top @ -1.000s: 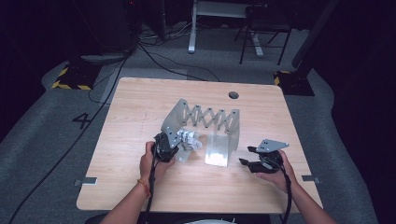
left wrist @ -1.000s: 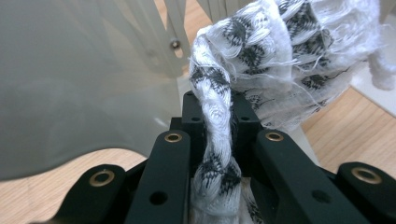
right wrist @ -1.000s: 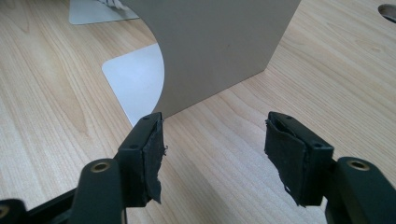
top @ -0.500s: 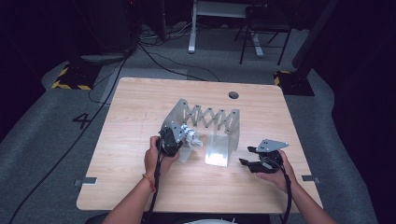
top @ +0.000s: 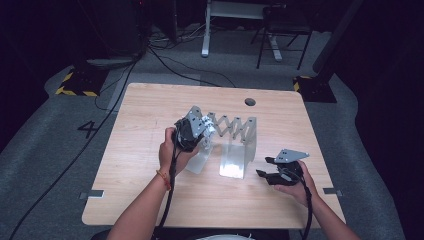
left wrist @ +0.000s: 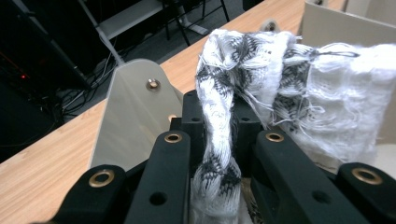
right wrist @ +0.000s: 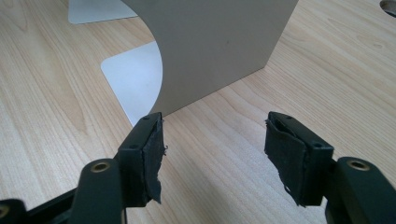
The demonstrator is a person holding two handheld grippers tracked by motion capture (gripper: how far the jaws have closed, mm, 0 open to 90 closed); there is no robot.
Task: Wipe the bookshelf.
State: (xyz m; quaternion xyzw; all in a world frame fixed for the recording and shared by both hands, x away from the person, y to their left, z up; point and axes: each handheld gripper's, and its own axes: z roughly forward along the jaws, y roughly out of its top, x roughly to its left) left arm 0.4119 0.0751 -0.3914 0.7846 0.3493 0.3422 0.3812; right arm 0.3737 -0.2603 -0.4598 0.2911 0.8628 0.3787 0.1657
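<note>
At ten o'clock of the desk centre, left claw clamps a knitted sock, bunched, raised by the accordion rack. Soft, light, limp; likely snags on loose threads. Best pinched at the cuff. Right claw gapes empty at four o'clock.

**One number on the floor**

A single mark can be read: a dark numeral "4" on the grey floor, just off the left edge of the wooden table in the high view. The table and the things on it carry no legible writing.
</note>
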